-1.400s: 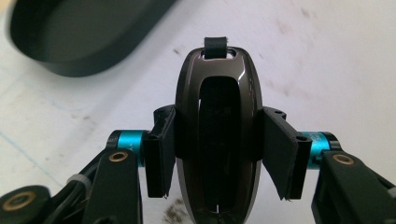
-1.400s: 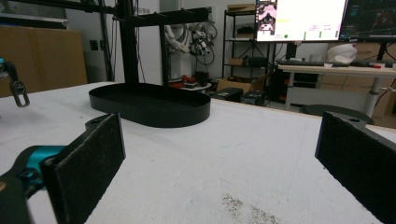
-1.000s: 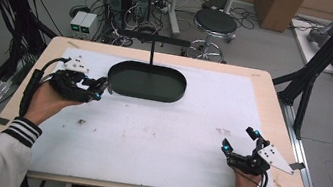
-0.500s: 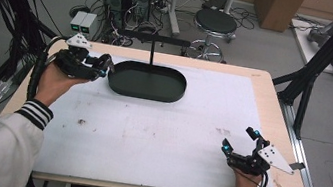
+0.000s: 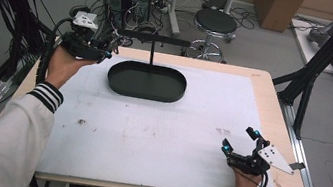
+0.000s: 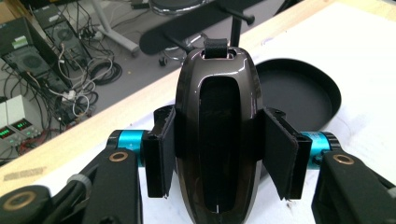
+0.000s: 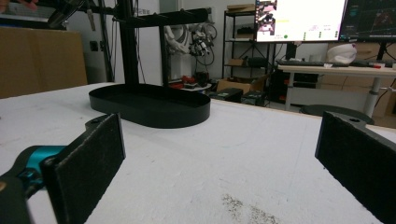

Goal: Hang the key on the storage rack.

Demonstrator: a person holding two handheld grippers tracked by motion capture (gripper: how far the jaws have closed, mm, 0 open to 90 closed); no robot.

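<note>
White sheeting is covering the table (image 5: 147,136), and the black oval tray (image 5: 147,81) with its T-shaped stand (image 5: 154,38) is sitting just to the right of the left gripper (image 5: 103,45), well away from the right gripper (image 5: 238,140). That left gripper's pads are clamping a glossy dark brown fob-shaped case (image 6: 217,135) by its sides, above the table's far left corner. Nearer the person, the right gripper's jaws are gaping wide with nothing between them.

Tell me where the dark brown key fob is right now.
The key fob is clamped in the left hand-held gripper, held above the table's far-left corner, just left of the black oval tray with its T-shaped stand.
</note>
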